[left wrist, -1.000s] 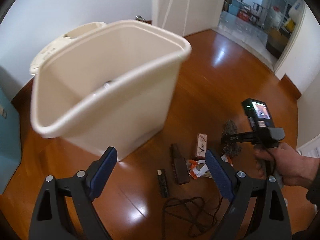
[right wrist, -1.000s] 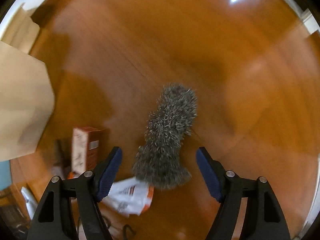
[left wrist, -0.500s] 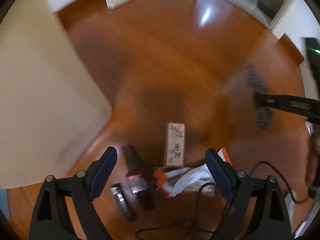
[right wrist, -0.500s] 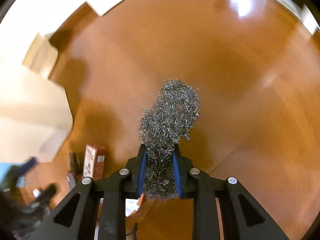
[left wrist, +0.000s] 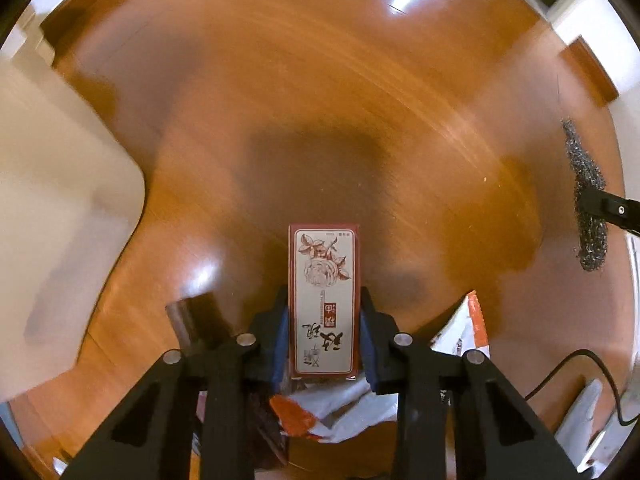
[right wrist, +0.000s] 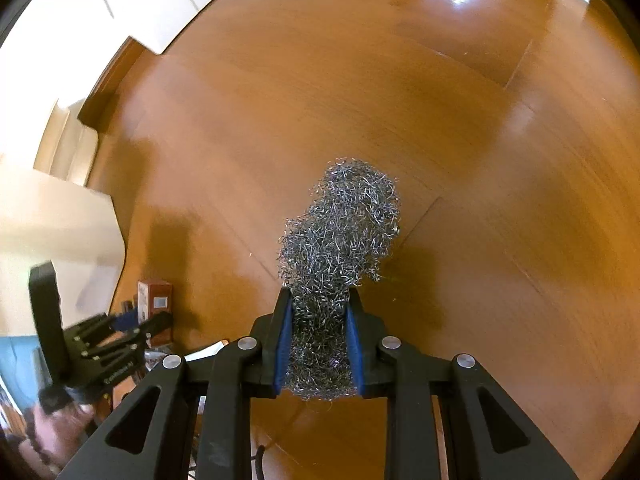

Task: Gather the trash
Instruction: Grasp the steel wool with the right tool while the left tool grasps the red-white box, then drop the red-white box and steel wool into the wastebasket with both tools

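A glossy wooden floor [left wrist: 360,80] fills both views, with a cream bin [left wrist: 60,220] at the left edge. The left tool [left wrist: 324,340] is clamped on a red-and-white carton [left wrist: 323,300] printed with a rose, above torn white-and-orange wrappers [left wrist: 460,332]. The right tool [right wrist: 319,344] grips a wad of steel wool [right wrist: 340,236] by its near end, above the floor.

Left gripper [left wrist: 324,340] clamps the red rose-printed box [left wrist: 323,296] between both blue pads above the wooden floor [left wrist: 320,100]; crumpled wrapper [left wrist: 344,404] lies beneath.
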Motion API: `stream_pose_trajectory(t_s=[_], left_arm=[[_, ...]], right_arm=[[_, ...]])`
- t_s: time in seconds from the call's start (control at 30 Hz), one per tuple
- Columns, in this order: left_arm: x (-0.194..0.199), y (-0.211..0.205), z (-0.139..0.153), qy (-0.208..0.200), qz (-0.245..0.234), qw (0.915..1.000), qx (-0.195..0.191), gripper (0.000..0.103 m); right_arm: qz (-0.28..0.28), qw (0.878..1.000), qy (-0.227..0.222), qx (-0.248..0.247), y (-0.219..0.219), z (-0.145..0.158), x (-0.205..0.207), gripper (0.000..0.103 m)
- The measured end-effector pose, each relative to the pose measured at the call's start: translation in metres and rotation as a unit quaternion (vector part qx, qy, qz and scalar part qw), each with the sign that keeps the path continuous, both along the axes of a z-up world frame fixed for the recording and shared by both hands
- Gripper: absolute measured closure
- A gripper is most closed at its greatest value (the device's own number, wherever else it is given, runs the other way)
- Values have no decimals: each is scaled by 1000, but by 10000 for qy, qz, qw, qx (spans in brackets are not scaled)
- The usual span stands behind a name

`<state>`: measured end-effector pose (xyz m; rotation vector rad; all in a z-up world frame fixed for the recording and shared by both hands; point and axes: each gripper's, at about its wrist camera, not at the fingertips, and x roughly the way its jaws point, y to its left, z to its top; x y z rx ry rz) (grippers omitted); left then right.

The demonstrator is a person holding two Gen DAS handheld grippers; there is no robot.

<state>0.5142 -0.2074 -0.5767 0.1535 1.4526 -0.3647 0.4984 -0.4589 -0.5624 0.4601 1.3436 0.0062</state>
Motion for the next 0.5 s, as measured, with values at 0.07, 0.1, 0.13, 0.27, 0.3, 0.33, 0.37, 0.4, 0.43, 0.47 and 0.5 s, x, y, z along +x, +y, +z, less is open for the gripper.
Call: stream_pose_trajectory(t_s=[0.07, 0.1, 0.13, 0.27, 0.3, 0.33, 0.37, 0.4, 0.43, 0.47, 0.5], left_arm=[[-7, 4, 17, -159, 48, 9998, -124, 74], [-11, 7, 32, -332, 26, 9993, -194, 74], [-14, 8, 51, -503, 13, 9983, -302, 74], [-35, 26, 159, -1361, 147, 9868, -868, 74], [-40, 37, 188, -1582, 262, 9818, -1017, 74], [-43, 50, 215, -1822, 420, 9760, -1117, 74], [-45, 66, 240, -2063, 614, 9695, -1169, 74], [-44, 83, 258, -2217, 798, 9650, -1153, 74], [-34, 103, 271, -2295, 969, 9620, -1116, 74], [-28, 124, 278, -2343, 1143, 9599, -1027, 74], [-19, 146, 281, -2341, 1326, 9590, -885, 74]], right_arm=[[-23, 10000, -22, 9, -1, 0, 1, 77], [-12, 10000, -33, 2, -2, 3, -2, 77], [32, 10000, -44, -16, 0, 5, 0, 77], [333, 9992, -151, -166, 16, 31, 0, 77], [392, 9989, -151, -200, 21, 38, 0, 77], [427, 9987, -166, -219, 25, 47, 0, 77], [440, 9986, -200, -198, 29, 59, 1, 77], [451, 9985, -237, -175, 33, 71, 1, 77], [473, 9983, -298, -160, 39, 86, 2, 77], [505, 9980, -352, -150, 44, 98, 3, 77], [571, 9973, -432, -137, 52, 115, 4, 77]])
